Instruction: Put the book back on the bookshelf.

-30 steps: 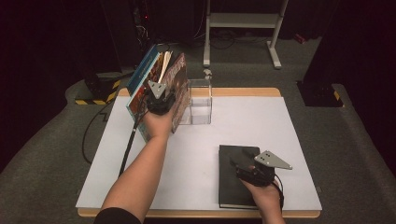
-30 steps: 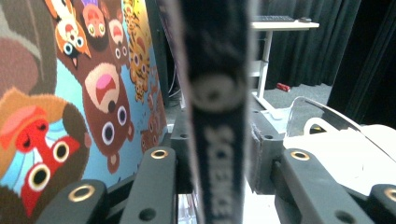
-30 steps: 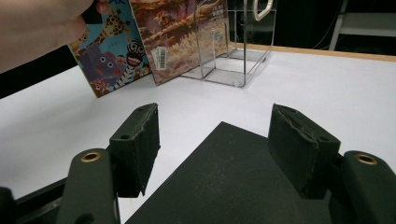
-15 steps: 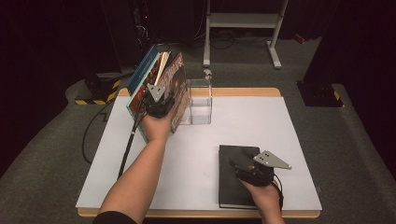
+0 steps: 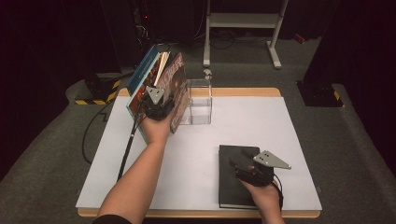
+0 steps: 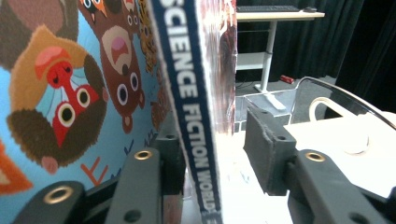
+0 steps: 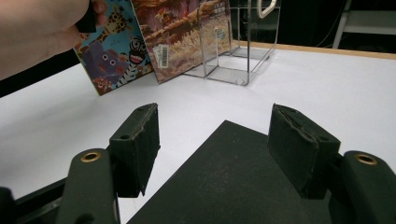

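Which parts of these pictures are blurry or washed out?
Left gripper view: the animal book cover is soft, too close, and the table blows out white. Right gripper view: the jaws blur; the clear stand is sharp. High view: surroundings fall into darkness.

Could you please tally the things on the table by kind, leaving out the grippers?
Upright picture books leaning by the stand: 2, an animal-cover book and a science fiction book
Flat black book: 1
Clear acrylic stand: 1
Total: 4
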### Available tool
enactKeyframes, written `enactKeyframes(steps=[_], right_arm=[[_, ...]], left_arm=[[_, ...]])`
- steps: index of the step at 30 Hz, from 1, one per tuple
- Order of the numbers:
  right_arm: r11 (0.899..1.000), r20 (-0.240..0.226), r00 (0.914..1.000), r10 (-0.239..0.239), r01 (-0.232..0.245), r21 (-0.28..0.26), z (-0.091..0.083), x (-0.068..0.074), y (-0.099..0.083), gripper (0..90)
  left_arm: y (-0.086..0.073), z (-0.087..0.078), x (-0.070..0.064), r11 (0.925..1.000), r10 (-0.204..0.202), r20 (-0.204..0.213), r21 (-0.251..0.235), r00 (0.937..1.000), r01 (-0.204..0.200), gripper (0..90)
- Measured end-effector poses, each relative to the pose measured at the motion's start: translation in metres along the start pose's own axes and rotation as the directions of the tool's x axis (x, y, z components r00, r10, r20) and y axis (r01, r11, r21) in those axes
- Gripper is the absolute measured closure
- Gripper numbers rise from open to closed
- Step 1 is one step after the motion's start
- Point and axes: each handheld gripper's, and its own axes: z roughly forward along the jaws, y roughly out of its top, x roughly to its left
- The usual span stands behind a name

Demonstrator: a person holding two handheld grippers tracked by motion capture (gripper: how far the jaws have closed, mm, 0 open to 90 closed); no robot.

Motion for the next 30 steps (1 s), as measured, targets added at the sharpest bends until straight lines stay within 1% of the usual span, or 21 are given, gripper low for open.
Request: enactKeyframes(steps=[2, 8, 14, 16, 20, 22, 26, 30], right_arm=[[1.0, 0.0, 1.0, -0.001, 0.001, 0.001, 0.0, 0.0, 0.0, 33.5], [1.0, -0.005, 1.0, -0.005, 0.005, 0.006, 0.001, 0.003, 0.0, 33.9], [1.0, -0.009, 1.0, -0.001, 0.001, 0.012, 0.001, 0.002, 0.0, 34.1], [1.0, -0.01, 0.9999, 0.002, -0.002, 0.011, 0.001, 0.002, 0.0, 33.7], [1.0, -0.008, 1.0, 0.001, -0.001, 0.012, 0.001, 0.001, 0.001, 33.6], [1.0, -0.008, 1.0, 0.002, -0.002, 0.013, 0.001, 0.001, 0.001, 33.6], [1.0, -0.008, 1.0, -0.002, 0.002, 0.013, 0.0, 0.001, 0.001, 33.6], [1.0, -0.011, 0.9999, 0.0, 0.0, 0.014, 0.0, 0.001, 0.001, 33.7]], left_arm=[[0.0, -0.003, 0.0, 0.9997, -0.02, 0.011, -0.011, 0.9997, 0.02, 57.2], [0.003, -0.009, -0.001, 0.9991, -0.039, 0.017, -0.014, 0.9991, 0.04, 56.6], [0.003, -0.009, 0.0, 0.9994, -0.035, 0.018, 0.006, 0.9992, 0.034, 56.1], [0.003, -0.011, 0.001, 0.9995, -0.027, 0.003, 0.019, 0.9996, 0.027, 58.5], [0.005, -0.016, 0.003, 0.9992, -0.028, -0.001, 0.028, 0.9996, 0.028, 58.5], [0.006, -0.02, 0.004, 0.9992, -0.032, 0.009, 0.026, 0.9995, 0.031, 58.0], [0.006, -0.027, 0.005, 0.999, -0.04, 0.017, 0.022, 0.9991, 0.04, 57.7], [0.004, -0.032, 0.002, 0.9994, -0.02, 0.022, 0.029, 0.9996, 0.019, 57.7]])
